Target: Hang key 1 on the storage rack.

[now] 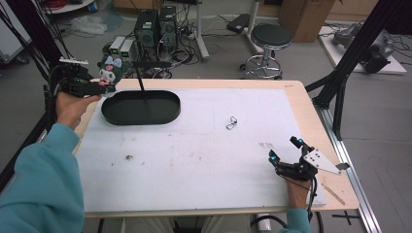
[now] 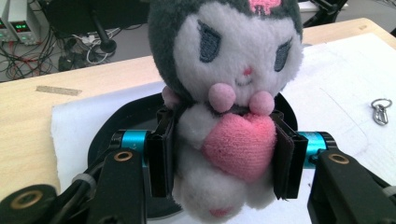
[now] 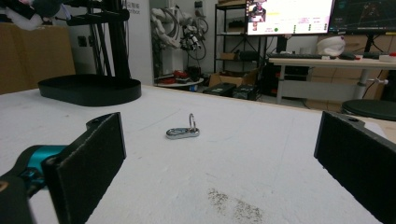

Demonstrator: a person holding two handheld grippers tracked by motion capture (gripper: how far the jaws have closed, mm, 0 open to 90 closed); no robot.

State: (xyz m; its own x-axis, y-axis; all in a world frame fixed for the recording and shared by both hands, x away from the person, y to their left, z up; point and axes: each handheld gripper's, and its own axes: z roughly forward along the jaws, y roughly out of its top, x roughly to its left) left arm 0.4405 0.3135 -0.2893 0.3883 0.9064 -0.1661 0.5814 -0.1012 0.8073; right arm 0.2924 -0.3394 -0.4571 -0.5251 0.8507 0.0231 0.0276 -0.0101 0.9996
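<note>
Nearest me, the right claw rests spread on the worktop, aimed at the carabiner clip. Farther off, the left claw pinches the plush doll above the black oval tray, seemingly for dropping in.

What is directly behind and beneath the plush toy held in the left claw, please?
The black oval tray lies behind and below the plush toy clamped in the left claw, on the white mat. The toy's body hides most of the tray's inside, so its contents cannot be judged.
</note>
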